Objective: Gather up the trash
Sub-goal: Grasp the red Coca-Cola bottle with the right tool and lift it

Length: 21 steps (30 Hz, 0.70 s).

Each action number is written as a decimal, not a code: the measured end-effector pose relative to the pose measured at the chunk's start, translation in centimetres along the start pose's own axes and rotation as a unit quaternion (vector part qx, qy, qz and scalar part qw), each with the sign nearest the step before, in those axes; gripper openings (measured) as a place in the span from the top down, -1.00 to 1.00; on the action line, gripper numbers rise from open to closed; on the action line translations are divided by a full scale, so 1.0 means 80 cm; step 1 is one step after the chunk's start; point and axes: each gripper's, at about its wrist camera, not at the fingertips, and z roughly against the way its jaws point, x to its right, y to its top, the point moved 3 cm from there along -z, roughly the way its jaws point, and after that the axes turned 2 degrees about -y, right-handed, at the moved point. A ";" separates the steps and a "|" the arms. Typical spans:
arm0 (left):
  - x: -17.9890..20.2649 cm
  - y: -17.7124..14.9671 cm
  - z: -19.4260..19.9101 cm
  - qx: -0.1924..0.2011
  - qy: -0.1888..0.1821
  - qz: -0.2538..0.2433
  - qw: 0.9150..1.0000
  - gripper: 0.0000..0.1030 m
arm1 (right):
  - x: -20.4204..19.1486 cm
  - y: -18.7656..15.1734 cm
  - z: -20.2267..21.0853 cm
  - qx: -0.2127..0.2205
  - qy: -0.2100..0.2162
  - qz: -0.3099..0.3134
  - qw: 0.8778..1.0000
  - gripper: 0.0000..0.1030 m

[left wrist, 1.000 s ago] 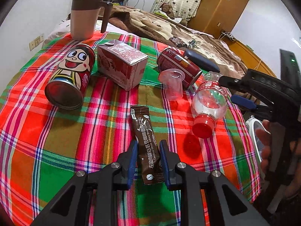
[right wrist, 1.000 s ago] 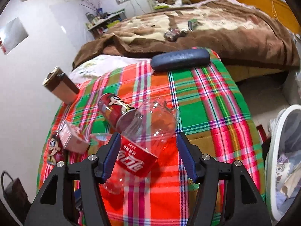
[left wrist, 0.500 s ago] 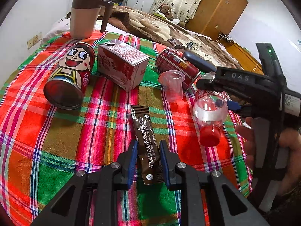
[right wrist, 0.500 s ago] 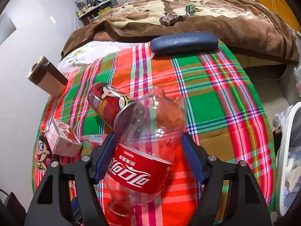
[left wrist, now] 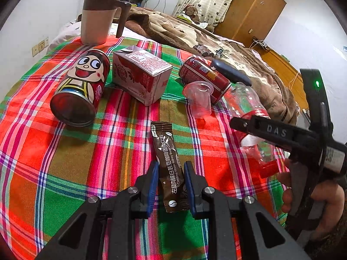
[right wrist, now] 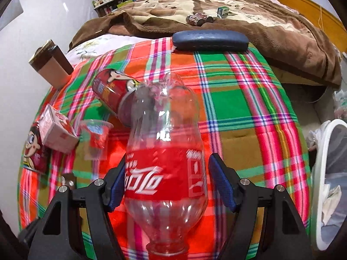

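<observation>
Left tool (left wrist: 169,181) clenched on brown coffee sachet (left wrist: 168,162), lower centre of frame, flat on plaid-clothed counter (left wrist: 65,151). Right tool (right wrist: 166,183) spread wide, clear plastic cola bottle with red label (right wrist: 164,162) lying between blue pads (right wrist: 221,182), lower centre; left pad contact unclear, not gripped

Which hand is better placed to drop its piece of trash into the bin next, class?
Right. The right gripper has the bottle between its wide jaws, and the white bin stands just beside it past the table edge. The left gripper grips the coffee sachet farther from the bin.
</observation>
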 end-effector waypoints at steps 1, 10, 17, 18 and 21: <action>0.000 0.000 0.000 0.000 0.000 0.000 1.000 0.53 | 0.003 -0.001 0.001 0.002 0.000 -0.001 1.000 -0.41; 0.002 0.000 0.001 -0.001 0.007 -0.003 1.000 0.53 | 0.017 -0.007 0.008 0.017 0.004 -0.004 1.000 -0.33; 0.006 0.000 0.001 -0.001 0.015 -0.007 1.000 0.53 | 0.024 -0.011 0.013 0.028 0.004 -0.006 1.000 -0.24; 0.007 -0.001 0.001 -0.001 0.016 -0.007 1.000 0.53 | 0.026 -0.012 0.014 0.029 0.005 -0.008 1.000 -0.24; 0.009 -0.002 0.001 -0.001 0.017 -0.008 1.000 0.53 | 0.030 -0.015 0.016 0.030 0.010 -0.009 0.999 -0.24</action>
